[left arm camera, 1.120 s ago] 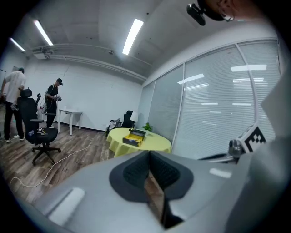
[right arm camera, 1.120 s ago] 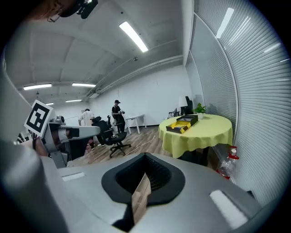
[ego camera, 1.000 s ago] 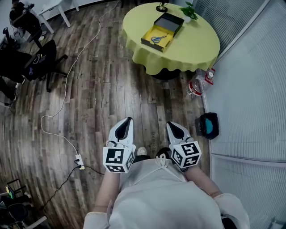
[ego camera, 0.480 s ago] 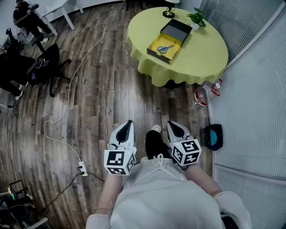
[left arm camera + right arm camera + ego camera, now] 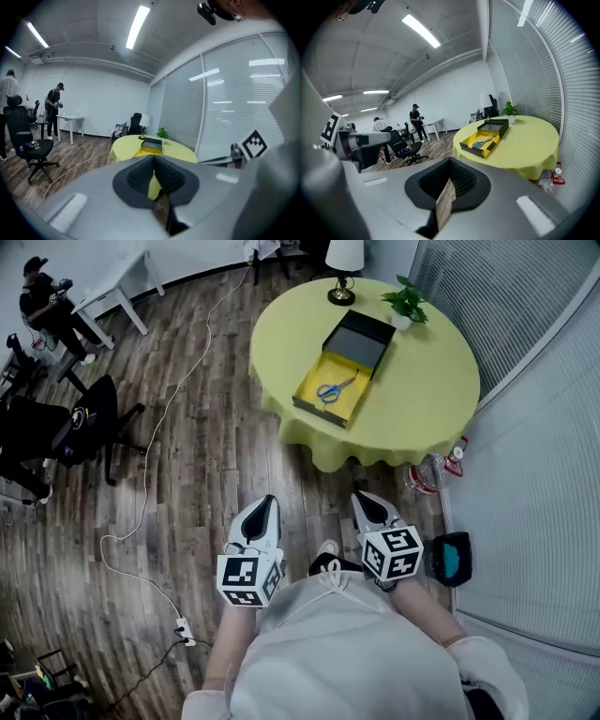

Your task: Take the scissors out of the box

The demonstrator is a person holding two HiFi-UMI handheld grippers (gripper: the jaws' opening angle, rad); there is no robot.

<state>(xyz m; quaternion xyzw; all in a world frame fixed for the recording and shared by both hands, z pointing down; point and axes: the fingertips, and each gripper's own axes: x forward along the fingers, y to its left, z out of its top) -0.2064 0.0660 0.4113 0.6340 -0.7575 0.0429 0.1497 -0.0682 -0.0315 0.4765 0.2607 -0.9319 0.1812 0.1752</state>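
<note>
- Wooden floor [image 5: 206, 456]: plank flooring that fills most of the head view; a white cable [image 5: 141, 493] trails across it at the left.
- Round table [image 5: 422, 399]: covered by a yellow cloth, at the top of the head view, well apart from both grippers.
- Office chair [image 5: 89, 418]: black, on the floor to the left of the table.
- Left gripper [image 5: 269, 501]: held low in front of the person's body, pointing toward the table. Its own view shows the two jaws brought together at the tips with nothing between them.
- Right gripper [image 5: 362, 499]: beside the left one, also pointing toward the table. Its own view shows the jaws meeting at the tips, empty.
- Box [image 5: 352, 401]: open, black outside and yellow inside, on the table's near-left part.
- Lid [image 5: 359, 337]: black, lying touching the box's far end.
- Lamp [image 5: 343, 259]: white shade, at the table's far edge.
- Plant [image 5: 406, 304]: small and green, in a white pot just right of the lid.
- Scissors [image 5: 335, 389]: blue-handled, lying flat inside the box on the yellow lining, touched by neither gripper.
</note>
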